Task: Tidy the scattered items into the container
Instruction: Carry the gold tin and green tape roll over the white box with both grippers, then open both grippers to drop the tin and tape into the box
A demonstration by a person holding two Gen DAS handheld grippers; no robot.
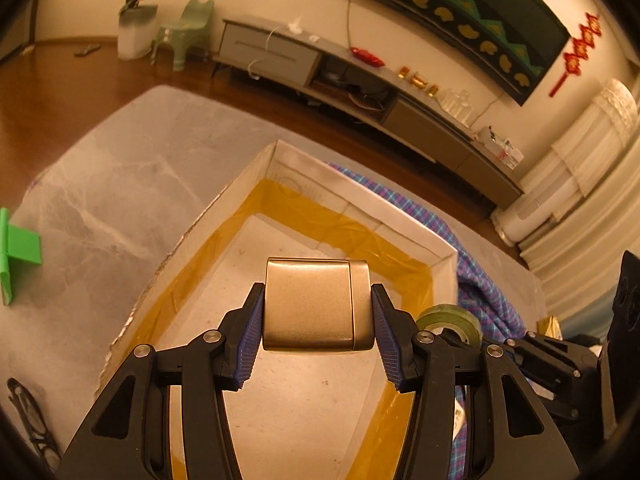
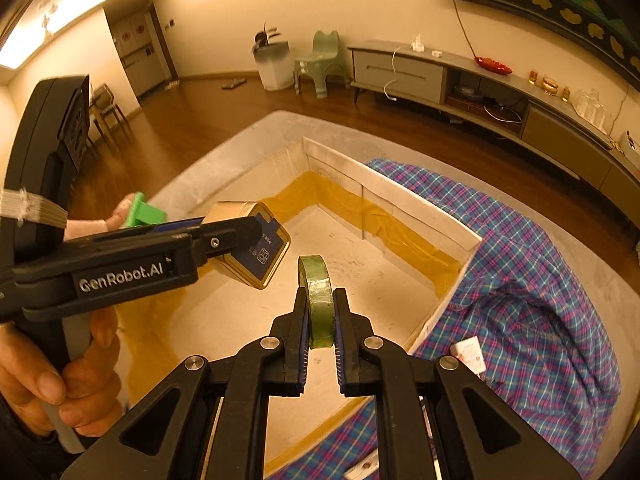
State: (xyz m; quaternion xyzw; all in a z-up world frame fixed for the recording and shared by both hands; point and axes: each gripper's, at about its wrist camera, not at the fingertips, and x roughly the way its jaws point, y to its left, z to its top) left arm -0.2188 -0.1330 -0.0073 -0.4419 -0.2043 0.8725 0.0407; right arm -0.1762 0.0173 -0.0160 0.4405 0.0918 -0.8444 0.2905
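My left gripper [image 1: 318, 312] is shut on a gold metal tin [image 1: 316, 306] and holds it above the open white cardboard box [image 1: 360, 196] with yellow tape inside. The tin [image 2: 256, 248] and the left gripper [image 2: 240, 236] also show in the right wrist view, over the box [image 2: 420, 200]. My right gripper [image 2: 320, 320] is shut on a roll of greenish tape [image 2: 318, 300], held upright over the box's near side. The tape roll [image 1: 448, 320] shows at the right of the left wrist view.
A green plastic piece [image 1: 20, 248] lies on the grey marble table [image 1: 100, 184] left of the box. Black glasses [image 1: 28, 412] lie at the near left. A blue plaid shirt [image 2: 520, 264] is bunched right of the box, with a small white packet [image 2: 470, 354] on it.
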